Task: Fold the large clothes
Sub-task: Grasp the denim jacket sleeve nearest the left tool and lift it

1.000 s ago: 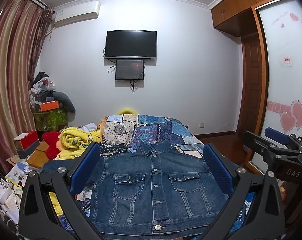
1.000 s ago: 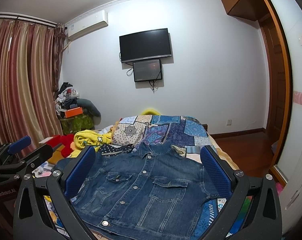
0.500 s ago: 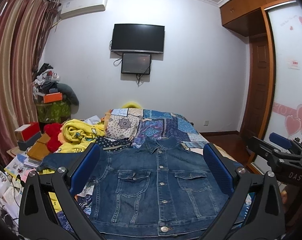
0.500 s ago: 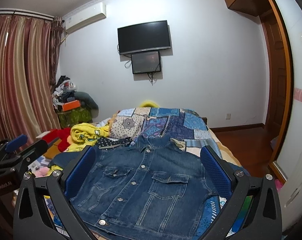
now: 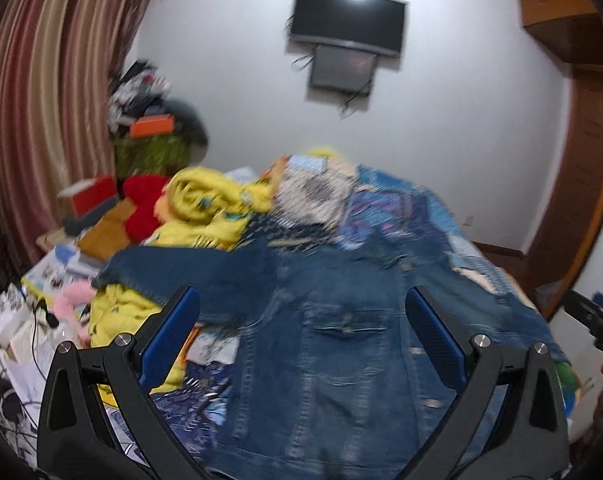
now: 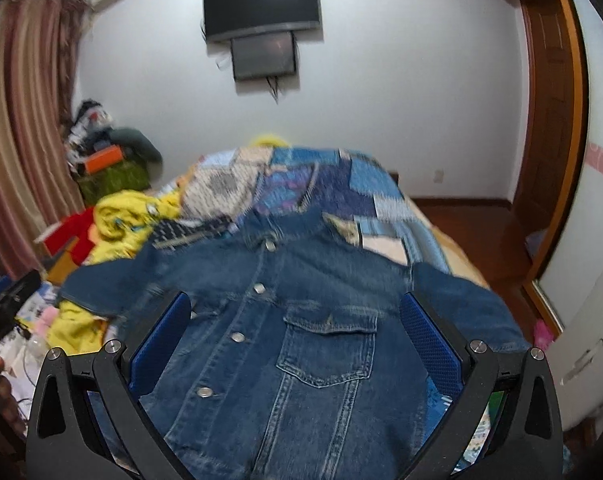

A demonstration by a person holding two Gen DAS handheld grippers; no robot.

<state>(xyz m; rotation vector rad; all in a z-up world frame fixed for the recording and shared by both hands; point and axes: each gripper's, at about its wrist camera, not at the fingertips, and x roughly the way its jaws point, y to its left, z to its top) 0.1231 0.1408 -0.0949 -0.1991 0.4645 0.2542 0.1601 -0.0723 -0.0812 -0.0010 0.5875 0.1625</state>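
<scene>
We hold both grippers above the near edge of the bed (image 6: 441, 248), and neither has hold of anything: the left gripper (image 5: 301, 328) has its fingers spread wide, and so does the right gripper (image 6: 293, 328). The denim jacket (image 6: 301, 320) lies front-up and buttoned on the patchwork quilt (image 6: 341, 184), filling the lower centre of both frames, with its collar toward the far wall and its hem toward us, so its long axis runs straight away from the fingers. In the left wrist view one sleeve (image 5: 181, 272) stretches out toward the left of the frame, over the yellow blanket (image 5: 205, 208); in the right wrist view the other sleeve (image 6: 461, 300) falls toward the right edge of the bed. We judge that each gripper is nearer its own side's sleeve, so the coming move most likely turns on reaching outward to a sleeve and bringing it in across the chest. Both frames are blurred, so fine detail of seams is unclear. No container holds any part of the jacket; only loose clutter lies at the left of the bed.
</scene>
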